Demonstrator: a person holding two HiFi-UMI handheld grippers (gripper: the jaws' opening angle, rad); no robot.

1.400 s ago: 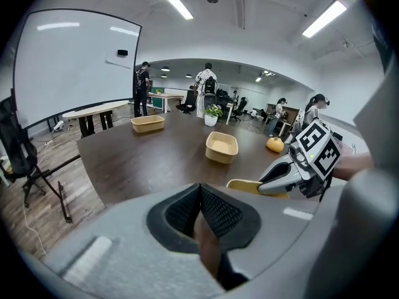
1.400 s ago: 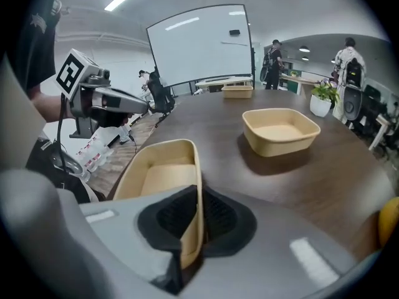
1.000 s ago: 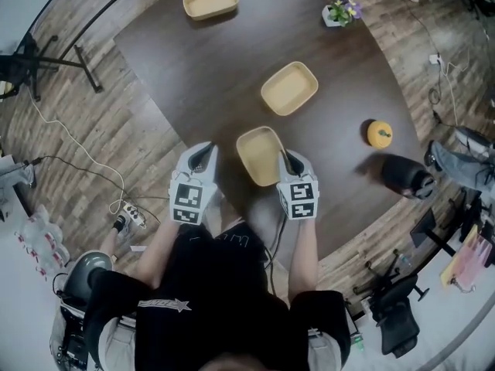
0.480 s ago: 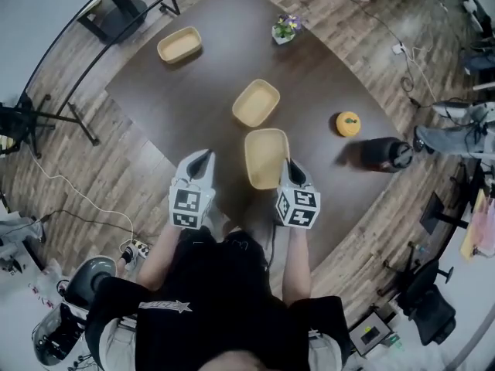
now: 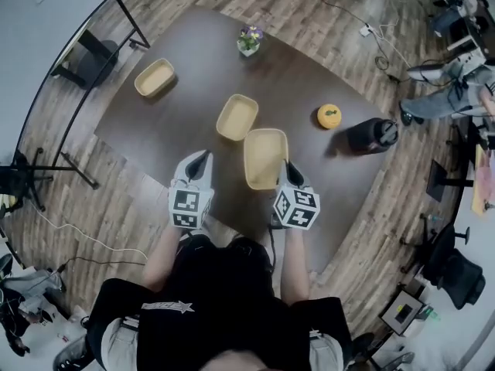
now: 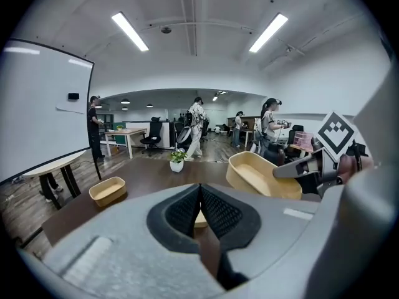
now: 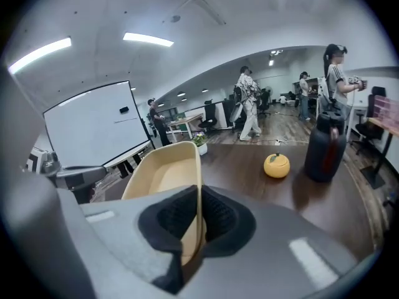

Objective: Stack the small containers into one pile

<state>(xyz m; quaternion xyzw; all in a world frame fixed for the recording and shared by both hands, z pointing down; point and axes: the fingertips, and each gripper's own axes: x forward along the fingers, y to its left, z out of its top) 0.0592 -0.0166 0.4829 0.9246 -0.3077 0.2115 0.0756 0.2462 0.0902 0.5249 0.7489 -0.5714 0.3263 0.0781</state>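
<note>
Three shallow tan containers are in view. My right gripper (image 5: pixel 287 173) (image 7: pixel 199 220) is shut on the right rim of one container (image 5: pixel 265 158) (image 7: pixel 163 180), holding it off the dark table (image 5: pixel 186 137). This held container (image 6: pixel 262 176) sits just right of and nearer than a second container (image 5: pixel 237 117). The third container (image 5: pixel 155 77) (image 6: pixel 107 190) rests at the table's far left. My left gripper (image 5: pixel 200 164) (image 6: pixel 200 193) hovers at the table's near edge, shut with nothing in it.
A small potted plant (image 5: pixel 248 41) (image 6: pixel 177 161) stands at the far edge. An orange pumpkin-shaped object (image 5: pixel 329 115) (image 7: pixel 276 165) and a black bottle (image 5: pixel 372 135) (image 7: pixel 327 145) are at the right. Chairs, cables and people fill the room around the table.
The right gripper has carried its container forward, from near the table's front edge to beside the middle container. The left gripper stayed shut alongside.
</note>
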